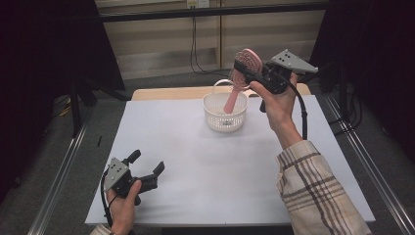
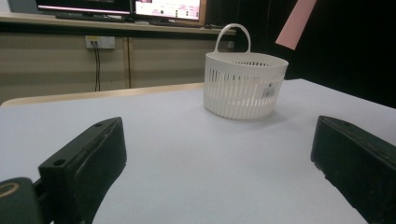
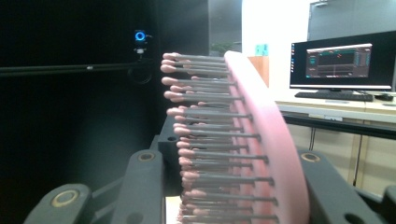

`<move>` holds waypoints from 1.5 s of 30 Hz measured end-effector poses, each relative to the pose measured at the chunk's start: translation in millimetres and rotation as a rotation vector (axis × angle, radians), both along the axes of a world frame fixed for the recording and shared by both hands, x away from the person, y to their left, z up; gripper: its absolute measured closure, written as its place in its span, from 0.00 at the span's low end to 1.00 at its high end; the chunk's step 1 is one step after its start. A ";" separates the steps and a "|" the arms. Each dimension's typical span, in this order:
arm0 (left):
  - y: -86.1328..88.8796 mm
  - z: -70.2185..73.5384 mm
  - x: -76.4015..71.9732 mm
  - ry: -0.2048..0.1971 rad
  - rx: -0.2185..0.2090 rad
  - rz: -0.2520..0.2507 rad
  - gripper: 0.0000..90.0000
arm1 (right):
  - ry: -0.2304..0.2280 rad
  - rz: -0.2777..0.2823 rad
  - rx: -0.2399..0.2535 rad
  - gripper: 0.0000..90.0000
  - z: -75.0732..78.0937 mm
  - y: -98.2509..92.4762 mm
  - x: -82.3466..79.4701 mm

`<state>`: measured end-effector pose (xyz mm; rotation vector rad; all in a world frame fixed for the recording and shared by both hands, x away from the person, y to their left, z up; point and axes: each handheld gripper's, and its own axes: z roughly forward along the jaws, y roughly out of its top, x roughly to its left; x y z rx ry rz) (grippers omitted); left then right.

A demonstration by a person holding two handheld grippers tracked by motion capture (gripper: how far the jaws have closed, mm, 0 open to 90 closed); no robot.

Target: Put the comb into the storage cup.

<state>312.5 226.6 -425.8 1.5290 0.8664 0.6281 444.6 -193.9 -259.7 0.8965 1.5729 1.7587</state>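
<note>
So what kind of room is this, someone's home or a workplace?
Probably a lab or recording workspace, not a home. A table framed by black curtains, computer monitors on a side desk, and a person working hand-held grippers, the right gripper holding a pink hairbrush over a white basket.

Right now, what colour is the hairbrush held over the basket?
Pink: the hairbrush has a pink back, handle and bristle tips. The right gripper view shows it best.

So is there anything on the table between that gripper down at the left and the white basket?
No. Between the left gripper and the basket lies bare table, as the high view shows.
</note>
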 end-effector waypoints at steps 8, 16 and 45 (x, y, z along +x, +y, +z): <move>-1.6 0.1 -0.7 0.000 -0.006 -0.003 0.04 | 0.008 -0.034 -0.004 0.69 -6.2 7.0 10.6; 0.2 0.3 -0.7 0.002 -0.012 0.002 0.04 | -0.007 -0.059 -0.008 0.69 -8.0 8.0 24.2; 0.6 0.7 -1.0 -0.003 -0.002 -0.003 0.04 | 0.056 -0.095 -0.027 0.69 -51.1 3.7 40.1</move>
